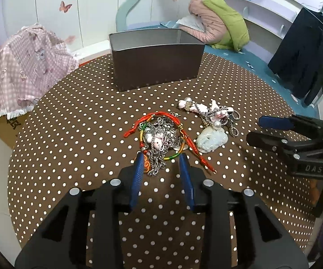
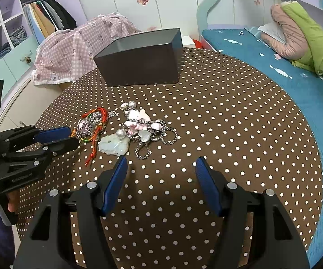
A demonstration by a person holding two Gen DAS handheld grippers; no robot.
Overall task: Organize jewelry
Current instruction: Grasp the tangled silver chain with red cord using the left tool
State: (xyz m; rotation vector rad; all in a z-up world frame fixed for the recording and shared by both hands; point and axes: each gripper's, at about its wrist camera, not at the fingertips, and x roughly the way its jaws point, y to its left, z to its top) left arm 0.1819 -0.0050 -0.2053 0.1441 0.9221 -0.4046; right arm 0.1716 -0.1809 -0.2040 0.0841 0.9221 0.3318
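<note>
Tools first: we see the left tool (image 1: 161, 159) low over the brown polka-dot desk (image 1: 94, 123), its blue pads (image 1: 139, 170) apart on either side of the near end of a tangle. Nothing is pinched; the silver chain (image 1: 159, 157) lies loose between the pads, which do not press on it.

The right tool (image 2: 160, 164) hangs above bare cloth toward the desk's right side, jaws spread wide, nothing between them. A hand (image 2: 11, 204) shows at the left tool's handle in the right wrist view.

Jewelry sits mid-desk in two clumps, just beside each other:
- Left clump: red braided cord (image 1: 184, 132), a rainbow thread bangle (image 1: 175, 155), the silver chain and a small pink-faced charm (image 1: 158, 143) heaped together. One red cord end trails toward the near edge.
- Right clump: pale jade-like pendant (image 2: 113, 144) on the near side, touching a heavier rope chain (image 2: 159, 132) that loops around pink and white charms (image 2: 136, 121) and pearl beads (image 2: 120, 132).

Past both clumps, near the far edge, we see an open dark grey tin box (image 1: 157, 62), upright. We can't see any contents from these angles.

Beyond the desk: pink checked cloth (image 1: 20, 67) off the left edge, a bed with a teal cover (image 2: 296, 85) off the right, with a pink and green jacket (image 2: 300, 44) bundled on it.
</note>
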